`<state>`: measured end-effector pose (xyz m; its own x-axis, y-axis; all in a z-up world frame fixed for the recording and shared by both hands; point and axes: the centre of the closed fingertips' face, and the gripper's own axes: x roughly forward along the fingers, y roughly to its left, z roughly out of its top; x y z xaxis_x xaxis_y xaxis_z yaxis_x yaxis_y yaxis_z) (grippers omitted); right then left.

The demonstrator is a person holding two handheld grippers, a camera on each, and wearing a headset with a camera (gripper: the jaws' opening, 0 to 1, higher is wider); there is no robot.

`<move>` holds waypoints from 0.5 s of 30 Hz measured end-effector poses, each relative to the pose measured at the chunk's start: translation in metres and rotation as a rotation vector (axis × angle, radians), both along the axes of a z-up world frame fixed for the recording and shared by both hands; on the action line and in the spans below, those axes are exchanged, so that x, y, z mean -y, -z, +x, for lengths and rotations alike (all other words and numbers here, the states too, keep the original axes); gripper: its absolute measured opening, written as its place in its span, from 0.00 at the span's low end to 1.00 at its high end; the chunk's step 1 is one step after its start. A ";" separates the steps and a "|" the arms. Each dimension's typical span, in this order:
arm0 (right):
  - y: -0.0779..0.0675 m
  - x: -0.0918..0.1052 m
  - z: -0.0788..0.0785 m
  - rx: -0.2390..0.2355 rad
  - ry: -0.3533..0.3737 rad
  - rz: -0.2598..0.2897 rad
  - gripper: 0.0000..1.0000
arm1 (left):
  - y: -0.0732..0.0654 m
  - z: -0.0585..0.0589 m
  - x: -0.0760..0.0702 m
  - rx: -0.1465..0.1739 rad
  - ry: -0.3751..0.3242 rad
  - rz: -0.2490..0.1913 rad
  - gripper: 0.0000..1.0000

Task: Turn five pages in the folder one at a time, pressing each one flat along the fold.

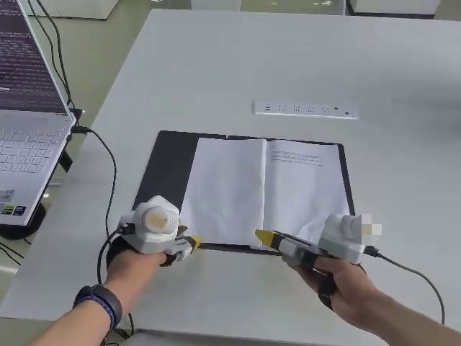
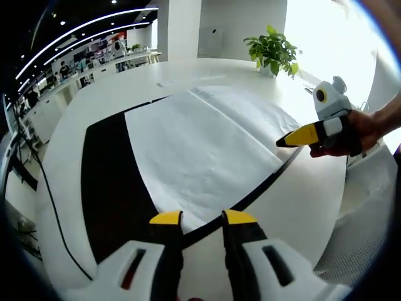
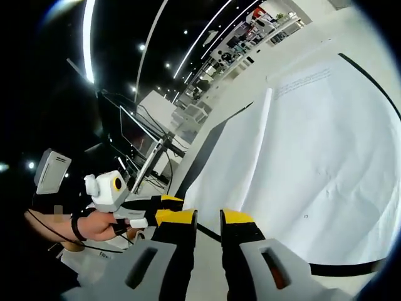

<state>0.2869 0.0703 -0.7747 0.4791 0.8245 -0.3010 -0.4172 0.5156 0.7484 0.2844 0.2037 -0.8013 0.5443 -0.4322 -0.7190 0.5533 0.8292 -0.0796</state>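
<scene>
- A laptop (image 1: 25, 122) sits at the far left of the head view, cut off by the frame edge; its screen text is too small to read.
- A black cable (image 1: 108, 162) runs from the laptop's side across the white table (image 1: 216, 58) and passes behind the left hand (image 1: 133, 263), so its end is hidden.
- The left gripper (image 1: 191, 245) rests at the folder's near edge, at the bottom left corner of the left page. In its own view the 2 yellow-tipped jaws stand slightly apart with nothing between them.
- The folder (image 1: 169, 169) lies open and flat in the middle of the table, a bare black strip of cover at its left.
- The left page (image 1: 223, 191) is blank and faintly wrinkled.
- The right page (image 1: 302, 191) has a few printed lines at the top, which are illegible.
- The right gripper (image 1: 265, 236) points at the bottom of the fold, tips just at the folder's near edge, hiding part of it. From the side its jaws read as 1 wedge; its own view shows a narrow gap, gripping nothing.
- A power strip (image 1: 306, 109) lies beyond the folder, well apart.
</scene>
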 end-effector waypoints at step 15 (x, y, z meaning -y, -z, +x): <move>-0.023 0.048 -0.005 0.156 -0.056 -0.175 0.34 | -0.035 -0.009 0.001 0.052 0.010 -0.036 0.38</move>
<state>0.2817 0.0220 -0.7512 0.4864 0.7929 -0.3670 -0.5524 0.6045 0.5740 0.2750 0.2029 -0.7666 0.5757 -0.4627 -0.6741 0.5659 0.8206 -0.0799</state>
